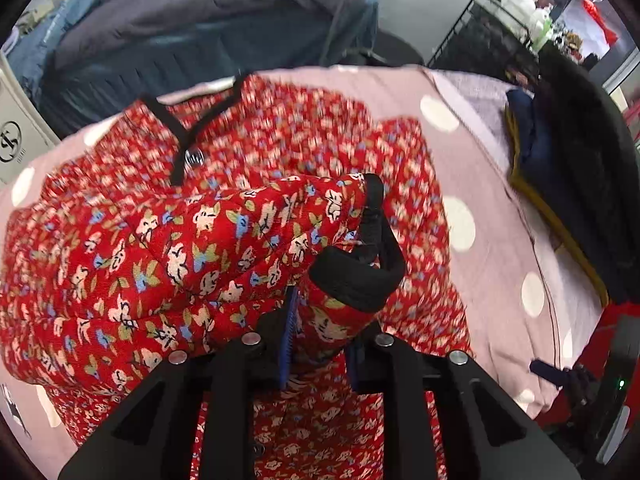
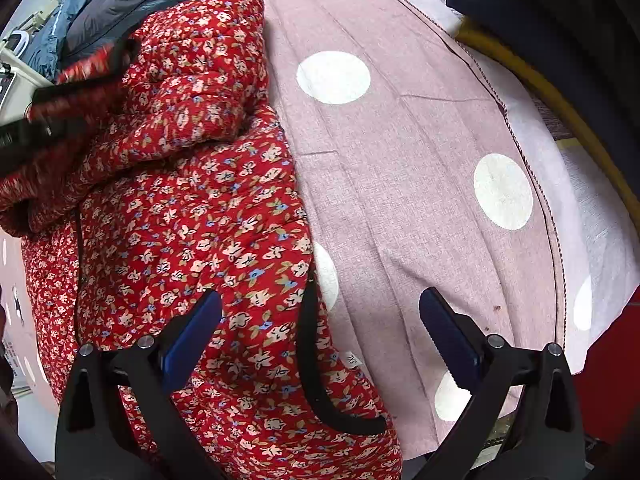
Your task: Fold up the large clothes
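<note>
A red quilted jacket with small flowers and black trim (image 1: 280,144) lies spread on a pink cloth with white dots (image 1: 480,168). My left gripper (image 1: 316,344) is shut on the jacket's sleeve (image 1: 224,248), near its black cuff (image 1: 356,280), and holds it lifted over the body of the jacket. In the right wrist view the jacket (image 2: 192,208) fills the left half, its black-trimmed hem (image 2: 316,356) between my fingers. My right gripper (image 2: 320,336) is open wide, low over the hem edge and the pink cloth (image 2: 400,160), holding nothing.
A dark padded garment with a yellow edge (image 1: 560,168) lies on the right side of the table. Grey and blue clothes (image 1: 192,24) are piled behind. A white box (image 1: 20,140) stands at far left. A black rack (image 1: 480,32) stands at the back right.
</note>
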Motion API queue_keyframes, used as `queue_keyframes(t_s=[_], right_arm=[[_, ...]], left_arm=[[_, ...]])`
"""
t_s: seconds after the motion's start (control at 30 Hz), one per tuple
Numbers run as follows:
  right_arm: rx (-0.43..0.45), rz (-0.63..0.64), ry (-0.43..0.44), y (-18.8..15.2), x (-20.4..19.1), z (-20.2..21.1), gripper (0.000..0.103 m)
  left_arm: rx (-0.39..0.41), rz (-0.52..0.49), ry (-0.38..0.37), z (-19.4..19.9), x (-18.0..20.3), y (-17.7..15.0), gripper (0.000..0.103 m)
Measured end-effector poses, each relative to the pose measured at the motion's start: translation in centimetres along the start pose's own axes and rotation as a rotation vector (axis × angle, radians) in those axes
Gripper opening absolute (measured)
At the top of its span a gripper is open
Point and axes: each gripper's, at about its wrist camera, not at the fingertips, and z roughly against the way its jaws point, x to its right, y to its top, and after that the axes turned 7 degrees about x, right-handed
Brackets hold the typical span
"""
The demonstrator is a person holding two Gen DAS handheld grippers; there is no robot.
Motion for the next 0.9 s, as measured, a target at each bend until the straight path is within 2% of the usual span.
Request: queue_keyframes(t_s=[0.03,0.07,0.1,0.13,0.17,0.27,0.33,0.4,0.5,0.63,0.73,0.8,0.9], right_arm=[[-0.004,0.006,-0.005,0.1,0.0,-0.2,0.097],[-0.005,0.01,-0.006,0.3,0.1,-0.3,0.097],[-0.005,0.012,-0.006,0.5,0.0,-0.4,0.097],[-0.004,0.015,-0.004,0.9,-0.2,-0.4,0.097],[-0.001,0.02,-0.003,1.1,-0.4,-0.5,0.097],[0.013,0.037,-0.004,2.3,-1.4,-0.4,0.097],[0.032,0.045,0.003,3.2,-2.0,-0.1,0.097],[0.047,0.062,0.008,4.1,-2.8,0.2,0.097],[0.077,0.12,0.022,5.5,-5.1,0.8,0.097],[0.116,0.208,0.084,6.9,-9.7,2.0,0.097],[0.152,0.301,0.135,7.9,-13.9,2.9,0.097],[0.168,0.358,0.168,9.0,-16.8,3.2,0.097],[0.2,0.467,0.201,9.2,-21.1,3.4,0.097]], left_arm=[[-0.009,0.0,-0.012,0.2,-0.3,-0.1,0.027],[-0.013,0.002,-0.037,0.5,-0.5,0.0,0.044],[-0.012,0.012,-0.081,0.9,-0.5,0.0,0.075],[0.0,0.042,-0.152,1.8,-0.5,-0.2,0.09],[0.018,0.065,-0.185,2.6,-0.2,-0.3,0.097],[0.038,0.077,-0.221,4.6,0.7,-0.8,0.097],[0.101,0.083,-0.206,6.2,0.7,-0.3,0.097],[0.155,0.104,-0.167,7.6,-0.7,-0.5,0.097],[0.206,0.169,-0.046,8.9,-5.0,-1.0,0.097],[0.197,0.307,0.087,9.6,-12.6,-2.0,0.097],[0.166,0.415,0.121,9.8,-17.2,-2.8,0.096],[0.172,0.427,0.149,9.9,-18.4,-2.9,0.096],[0.16,0.352,0.183,9.0,-18.1,-2.4,0.095]])
